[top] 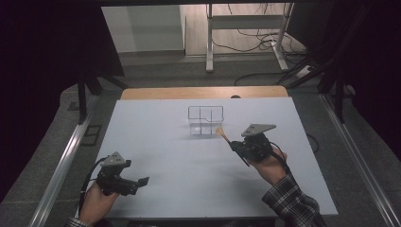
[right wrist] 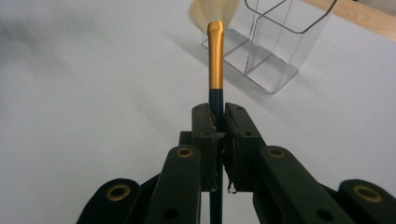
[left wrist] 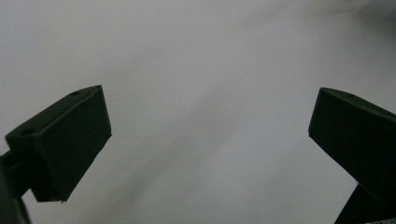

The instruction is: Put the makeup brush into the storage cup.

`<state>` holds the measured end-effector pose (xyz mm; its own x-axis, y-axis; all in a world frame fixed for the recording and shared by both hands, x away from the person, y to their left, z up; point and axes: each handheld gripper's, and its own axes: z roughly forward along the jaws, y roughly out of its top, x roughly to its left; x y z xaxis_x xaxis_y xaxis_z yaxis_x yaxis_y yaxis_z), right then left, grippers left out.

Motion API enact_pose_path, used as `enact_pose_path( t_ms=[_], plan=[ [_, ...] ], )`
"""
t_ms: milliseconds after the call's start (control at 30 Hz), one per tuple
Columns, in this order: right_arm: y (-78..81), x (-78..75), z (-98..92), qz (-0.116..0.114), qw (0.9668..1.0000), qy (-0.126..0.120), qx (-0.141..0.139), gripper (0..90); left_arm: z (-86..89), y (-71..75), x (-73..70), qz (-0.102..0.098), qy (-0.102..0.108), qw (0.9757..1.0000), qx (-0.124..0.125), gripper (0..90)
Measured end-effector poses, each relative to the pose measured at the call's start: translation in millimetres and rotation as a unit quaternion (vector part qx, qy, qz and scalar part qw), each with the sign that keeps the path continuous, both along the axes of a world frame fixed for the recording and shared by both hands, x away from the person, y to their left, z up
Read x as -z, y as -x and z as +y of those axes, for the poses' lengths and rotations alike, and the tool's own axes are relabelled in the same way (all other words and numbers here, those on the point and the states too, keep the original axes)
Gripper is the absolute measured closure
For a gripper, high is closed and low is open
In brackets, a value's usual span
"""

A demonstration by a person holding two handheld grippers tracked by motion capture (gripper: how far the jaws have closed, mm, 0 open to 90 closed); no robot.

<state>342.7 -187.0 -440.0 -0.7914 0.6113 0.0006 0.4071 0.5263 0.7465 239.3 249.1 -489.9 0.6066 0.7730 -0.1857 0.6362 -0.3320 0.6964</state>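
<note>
Step in hand, as judged: carrying a brush to its holder.

Right tongs (right wrist: 218, 122): clamped tight on the dark handle of a slim brush with gold metal ferrule and pale fanned bristles (right wrist: 215, 56). Brush held along the line of the jaws, bristle end pointing ahead and away from the hand, handle tail running back beneath the tongs. Seen from above, right tongs (top: 235, 145) raised off the white surface (top: 156, 142), bristle tip (top: 220, 131) just short of the container.

Container: clear plastic rectangular organiser with dark rim (right wrist: 275, 42), standing upright just ahead of the right tongs and slightly to one side of the brush tip. Inner partitions visible, splitting it into several compartments; exact count hard to tell. No contents seen in any compartment; walls transparent, surface showing through. From above, same organiser (top: 205, 120) near the far middle of the surface, brush tip near its closer right corner, not touching as far as can be judged.

Left tongs (top: 142, 181): near the front left edge, well apart from organiser and brush. Jaws spread wide, nothing between them; bare white surface ahead of them in the left gripper view.

Next move, as judged: lift brush above the rim, tip it upright over one compartment, lower it in, then release. Needs rim clearance; a light organiser could slide or topple if nudged. Which end goes down not settled from here.
</note>
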Motion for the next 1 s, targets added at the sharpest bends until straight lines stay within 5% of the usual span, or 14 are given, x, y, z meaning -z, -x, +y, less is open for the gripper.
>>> enact_pose_path(
  t_ms=[1000],
  plan=[
    [13.7, 0.9, 22.6, -0.005, 0.9994, -0.028, -0.021, 83.4, -31.7, -27.2, -4.8, -0.005, 0.081, 0.9966, 0.016, 0.2]
  ],
)
